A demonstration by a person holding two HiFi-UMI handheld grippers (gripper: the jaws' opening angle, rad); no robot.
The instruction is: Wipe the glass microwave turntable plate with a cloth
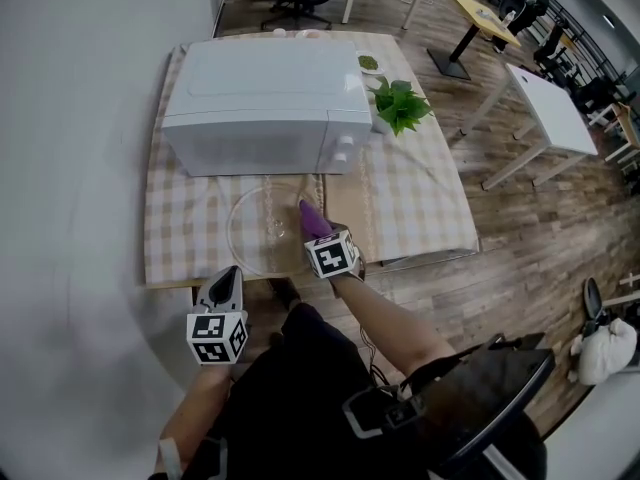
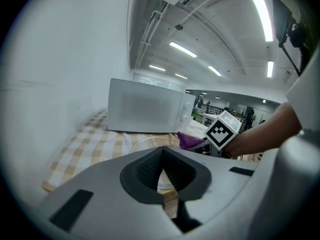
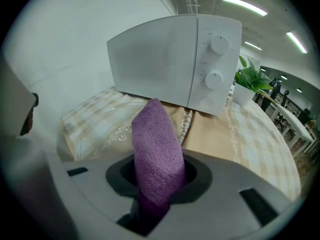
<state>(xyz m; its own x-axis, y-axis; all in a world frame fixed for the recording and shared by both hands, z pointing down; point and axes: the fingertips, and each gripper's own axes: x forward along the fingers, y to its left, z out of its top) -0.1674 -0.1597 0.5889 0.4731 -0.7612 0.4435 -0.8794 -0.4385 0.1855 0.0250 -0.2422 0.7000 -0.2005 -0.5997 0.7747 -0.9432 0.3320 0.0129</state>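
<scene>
Right gripper [image 3: 152, 194]: jaws clamped on a purple cloth [image 3: 156, 149]. The cloth was folded into a thick roll and stuck out forward past the jaw tips. Its weave was nubby, like terry.

Left gripper [image 2: 162, 156]: jaws together, with nothing between the pads. In the head view it was held off the front left edge of the table, apart from the plate.

Plate [image 1: 268, 230]: clear glass, round, with a raised rim. It lay flat on the checked tablecloth [image 1: 420, 198], just in front of the microwave [image 1: 265, 108]. The tablecloth's check and a band of pale curled trim showed through the glass in the right gripper view. From the head view the cloth's tip sat over the plate's right edge. I could not tell whether it touched the glass.

Microwave: white, door closed, with two round knobs one above the other on the right panel. The marks round the knobs were too small to read.

A green potted plant [image 1: 400, 103] stood just beside the microwave's right rear corner.
</scene>
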